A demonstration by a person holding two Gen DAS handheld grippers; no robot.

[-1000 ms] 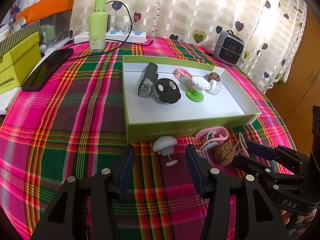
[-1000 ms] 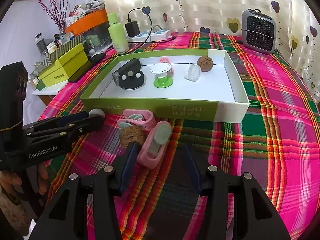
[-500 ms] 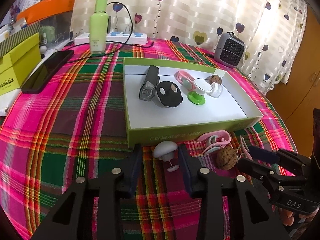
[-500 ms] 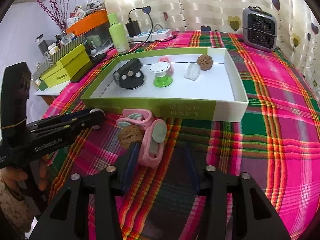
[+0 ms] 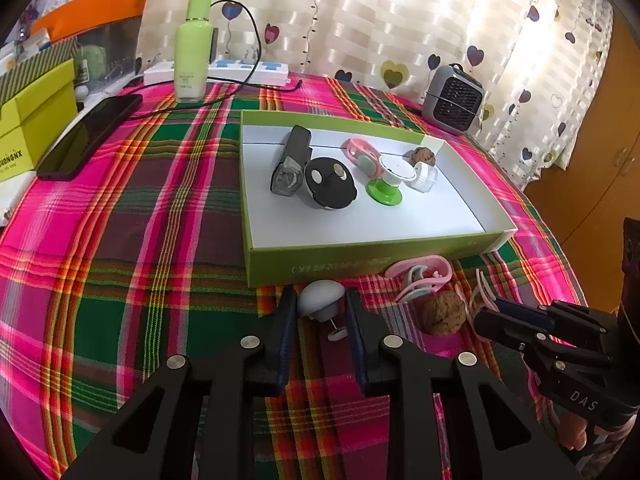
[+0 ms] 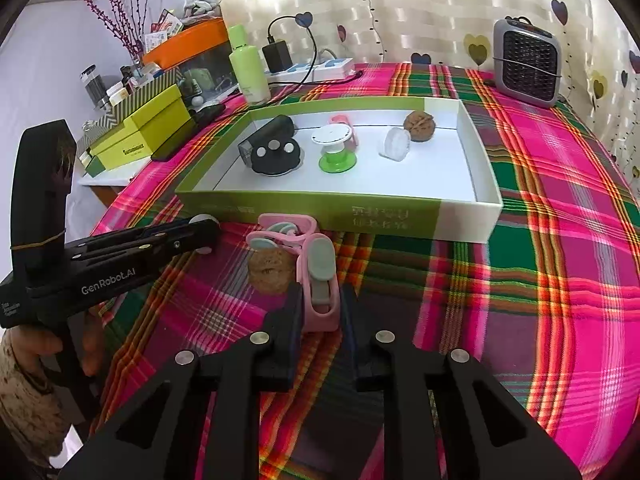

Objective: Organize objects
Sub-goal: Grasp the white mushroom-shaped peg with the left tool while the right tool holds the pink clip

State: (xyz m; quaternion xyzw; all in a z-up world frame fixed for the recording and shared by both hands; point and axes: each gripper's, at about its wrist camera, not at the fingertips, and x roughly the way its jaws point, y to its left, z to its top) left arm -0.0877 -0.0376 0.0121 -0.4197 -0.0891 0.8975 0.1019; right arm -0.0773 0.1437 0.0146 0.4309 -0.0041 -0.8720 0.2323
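The left gripper (image 5: pixel 320 312) brackets the white cap (image 5: pixel 321 301) on the table beside the tray (image 5: pixel 360 264), fingers narrow, contact unclear. The right gripper (image 6: pixel 319 308) straddles the pink clip (image 6: pixel 318 284), lengthwise between its narrow fingers.

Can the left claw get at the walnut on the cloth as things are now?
Probably not directly. The left claw stands around the white mushroom-shaped piece, and the walnut lies off to its right, beside the right claw.
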